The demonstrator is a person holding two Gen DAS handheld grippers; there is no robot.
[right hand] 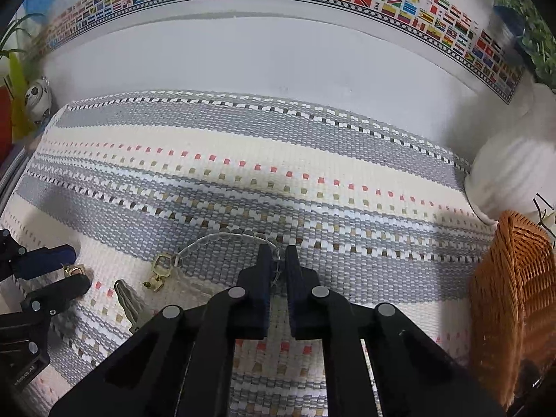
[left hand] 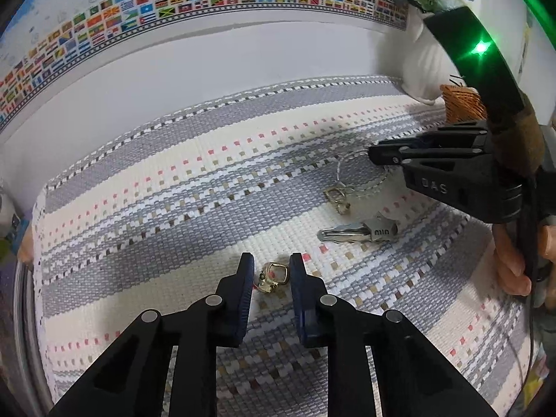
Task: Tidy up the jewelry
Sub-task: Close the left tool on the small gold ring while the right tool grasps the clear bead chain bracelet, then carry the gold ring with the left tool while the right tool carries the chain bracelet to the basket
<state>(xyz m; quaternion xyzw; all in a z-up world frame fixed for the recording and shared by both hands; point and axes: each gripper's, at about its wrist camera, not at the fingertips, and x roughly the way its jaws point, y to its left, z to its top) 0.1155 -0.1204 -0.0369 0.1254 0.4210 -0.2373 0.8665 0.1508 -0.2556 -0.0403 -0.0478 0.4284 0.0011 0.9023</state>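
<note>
Gripping: both grippers are at pickup on the grey-and-cream woven mat [left hand: 173, 180].
Left gripper [left hand: 271, 271]: jaws narrow around the small gold ring-shaped clasp piece [left hand: 274, 277]; contact unclear, looks just short.
Right gripper [right hand: 278, 260]: jaws pinched on the clear beaded bracelet strand [right hand: 222, 234].
Silver key [left hand: 354, 232]: lies between them, untouched.
Next: probably lift slowly and carry to the orange wicker basket [right hand: 510, 295]; the bracelet's gold charm [right hand: 161, 267] will dangle.

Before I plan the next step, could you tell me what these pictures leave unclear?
- Wicker basket interior: right wrist view, hidden by its own wall and cut by the edge.
- Silver clip: right wrist view, half behind the right gripper.
- Bead strand, far part: left wrist view, under the closed jaws.
</note>
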